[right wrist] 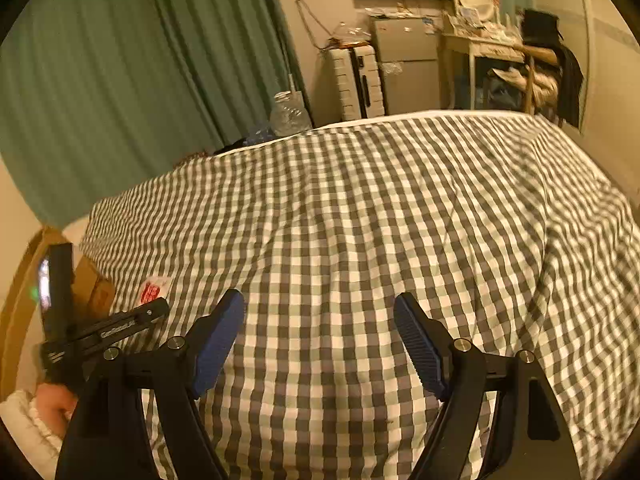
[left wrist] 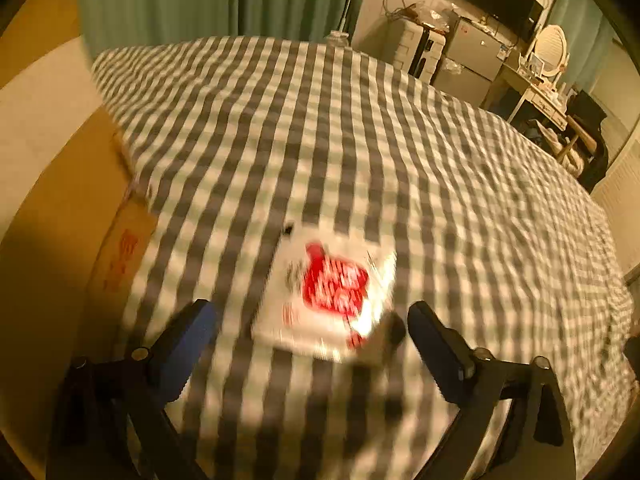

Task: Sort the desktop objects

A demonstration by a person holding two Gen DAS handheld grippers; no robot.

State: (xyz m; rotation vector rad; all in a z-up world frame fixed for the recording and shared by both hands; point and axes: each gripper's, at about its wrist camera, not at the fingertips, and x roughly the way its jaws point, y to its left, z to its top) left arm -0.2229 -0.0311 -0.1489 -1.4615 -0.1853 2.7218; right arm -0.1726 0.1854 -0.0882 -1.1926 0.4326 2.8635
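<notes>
Checkered bedspread [left wrist: 360, 140] stretched under my left claw [left wrist: 312, 344], its jaws released; the white-and-red packet [left wrist: 328, 300] lay just ahead, untouched. My right claw [right wrist: 320, 340] gaped empty, well apart from it.

A packet [left wrist: 328, 300] lies on the bedcover [left wrist: 360, 152] just ahead of the left gripper [left wrist: 312, 344]. A cardboard box [left wrist: 120, 248] sits to its left, beside the bed.
</notes>
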